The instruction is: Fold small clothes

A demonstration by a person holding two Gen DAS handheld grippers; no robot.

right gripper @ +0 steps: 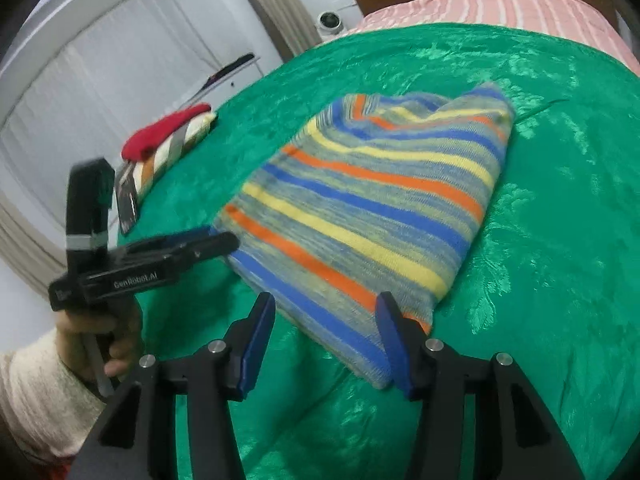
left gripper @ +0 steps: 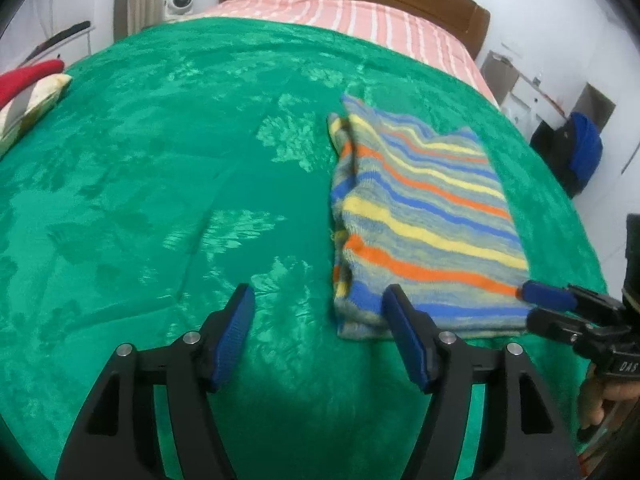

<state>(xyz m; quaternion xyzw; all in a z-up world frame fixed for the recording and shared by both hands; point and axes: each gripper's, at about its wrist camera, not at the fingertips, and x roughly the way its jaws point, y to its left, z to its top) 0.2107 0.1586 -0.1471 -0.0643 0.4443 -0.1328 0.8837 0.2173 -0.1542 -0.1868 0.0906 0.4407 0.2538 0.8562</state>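
Note:
A folded knit garment with blue, orange and yellow stripes lies flat on the green blanket. My left gripper is open at its near left corner, the right finger over the garment's near edge and the left finger over bare blanket. My right gripper shows at the garment's near right corner, jaws apart. In the right wrist view the garment fills the middle, and my right gripper stands open with the near corner between its fingers, pads not pressing. The left gripper reaches the garment's left corner.
A pile of other clothes, red and striped, lies at the blanket's left edge. A pink striped sheet and wooden headboard are at the far end. A blue item sits beyond the bed's right side. A hand in a cream sleeve holds the left gripper.

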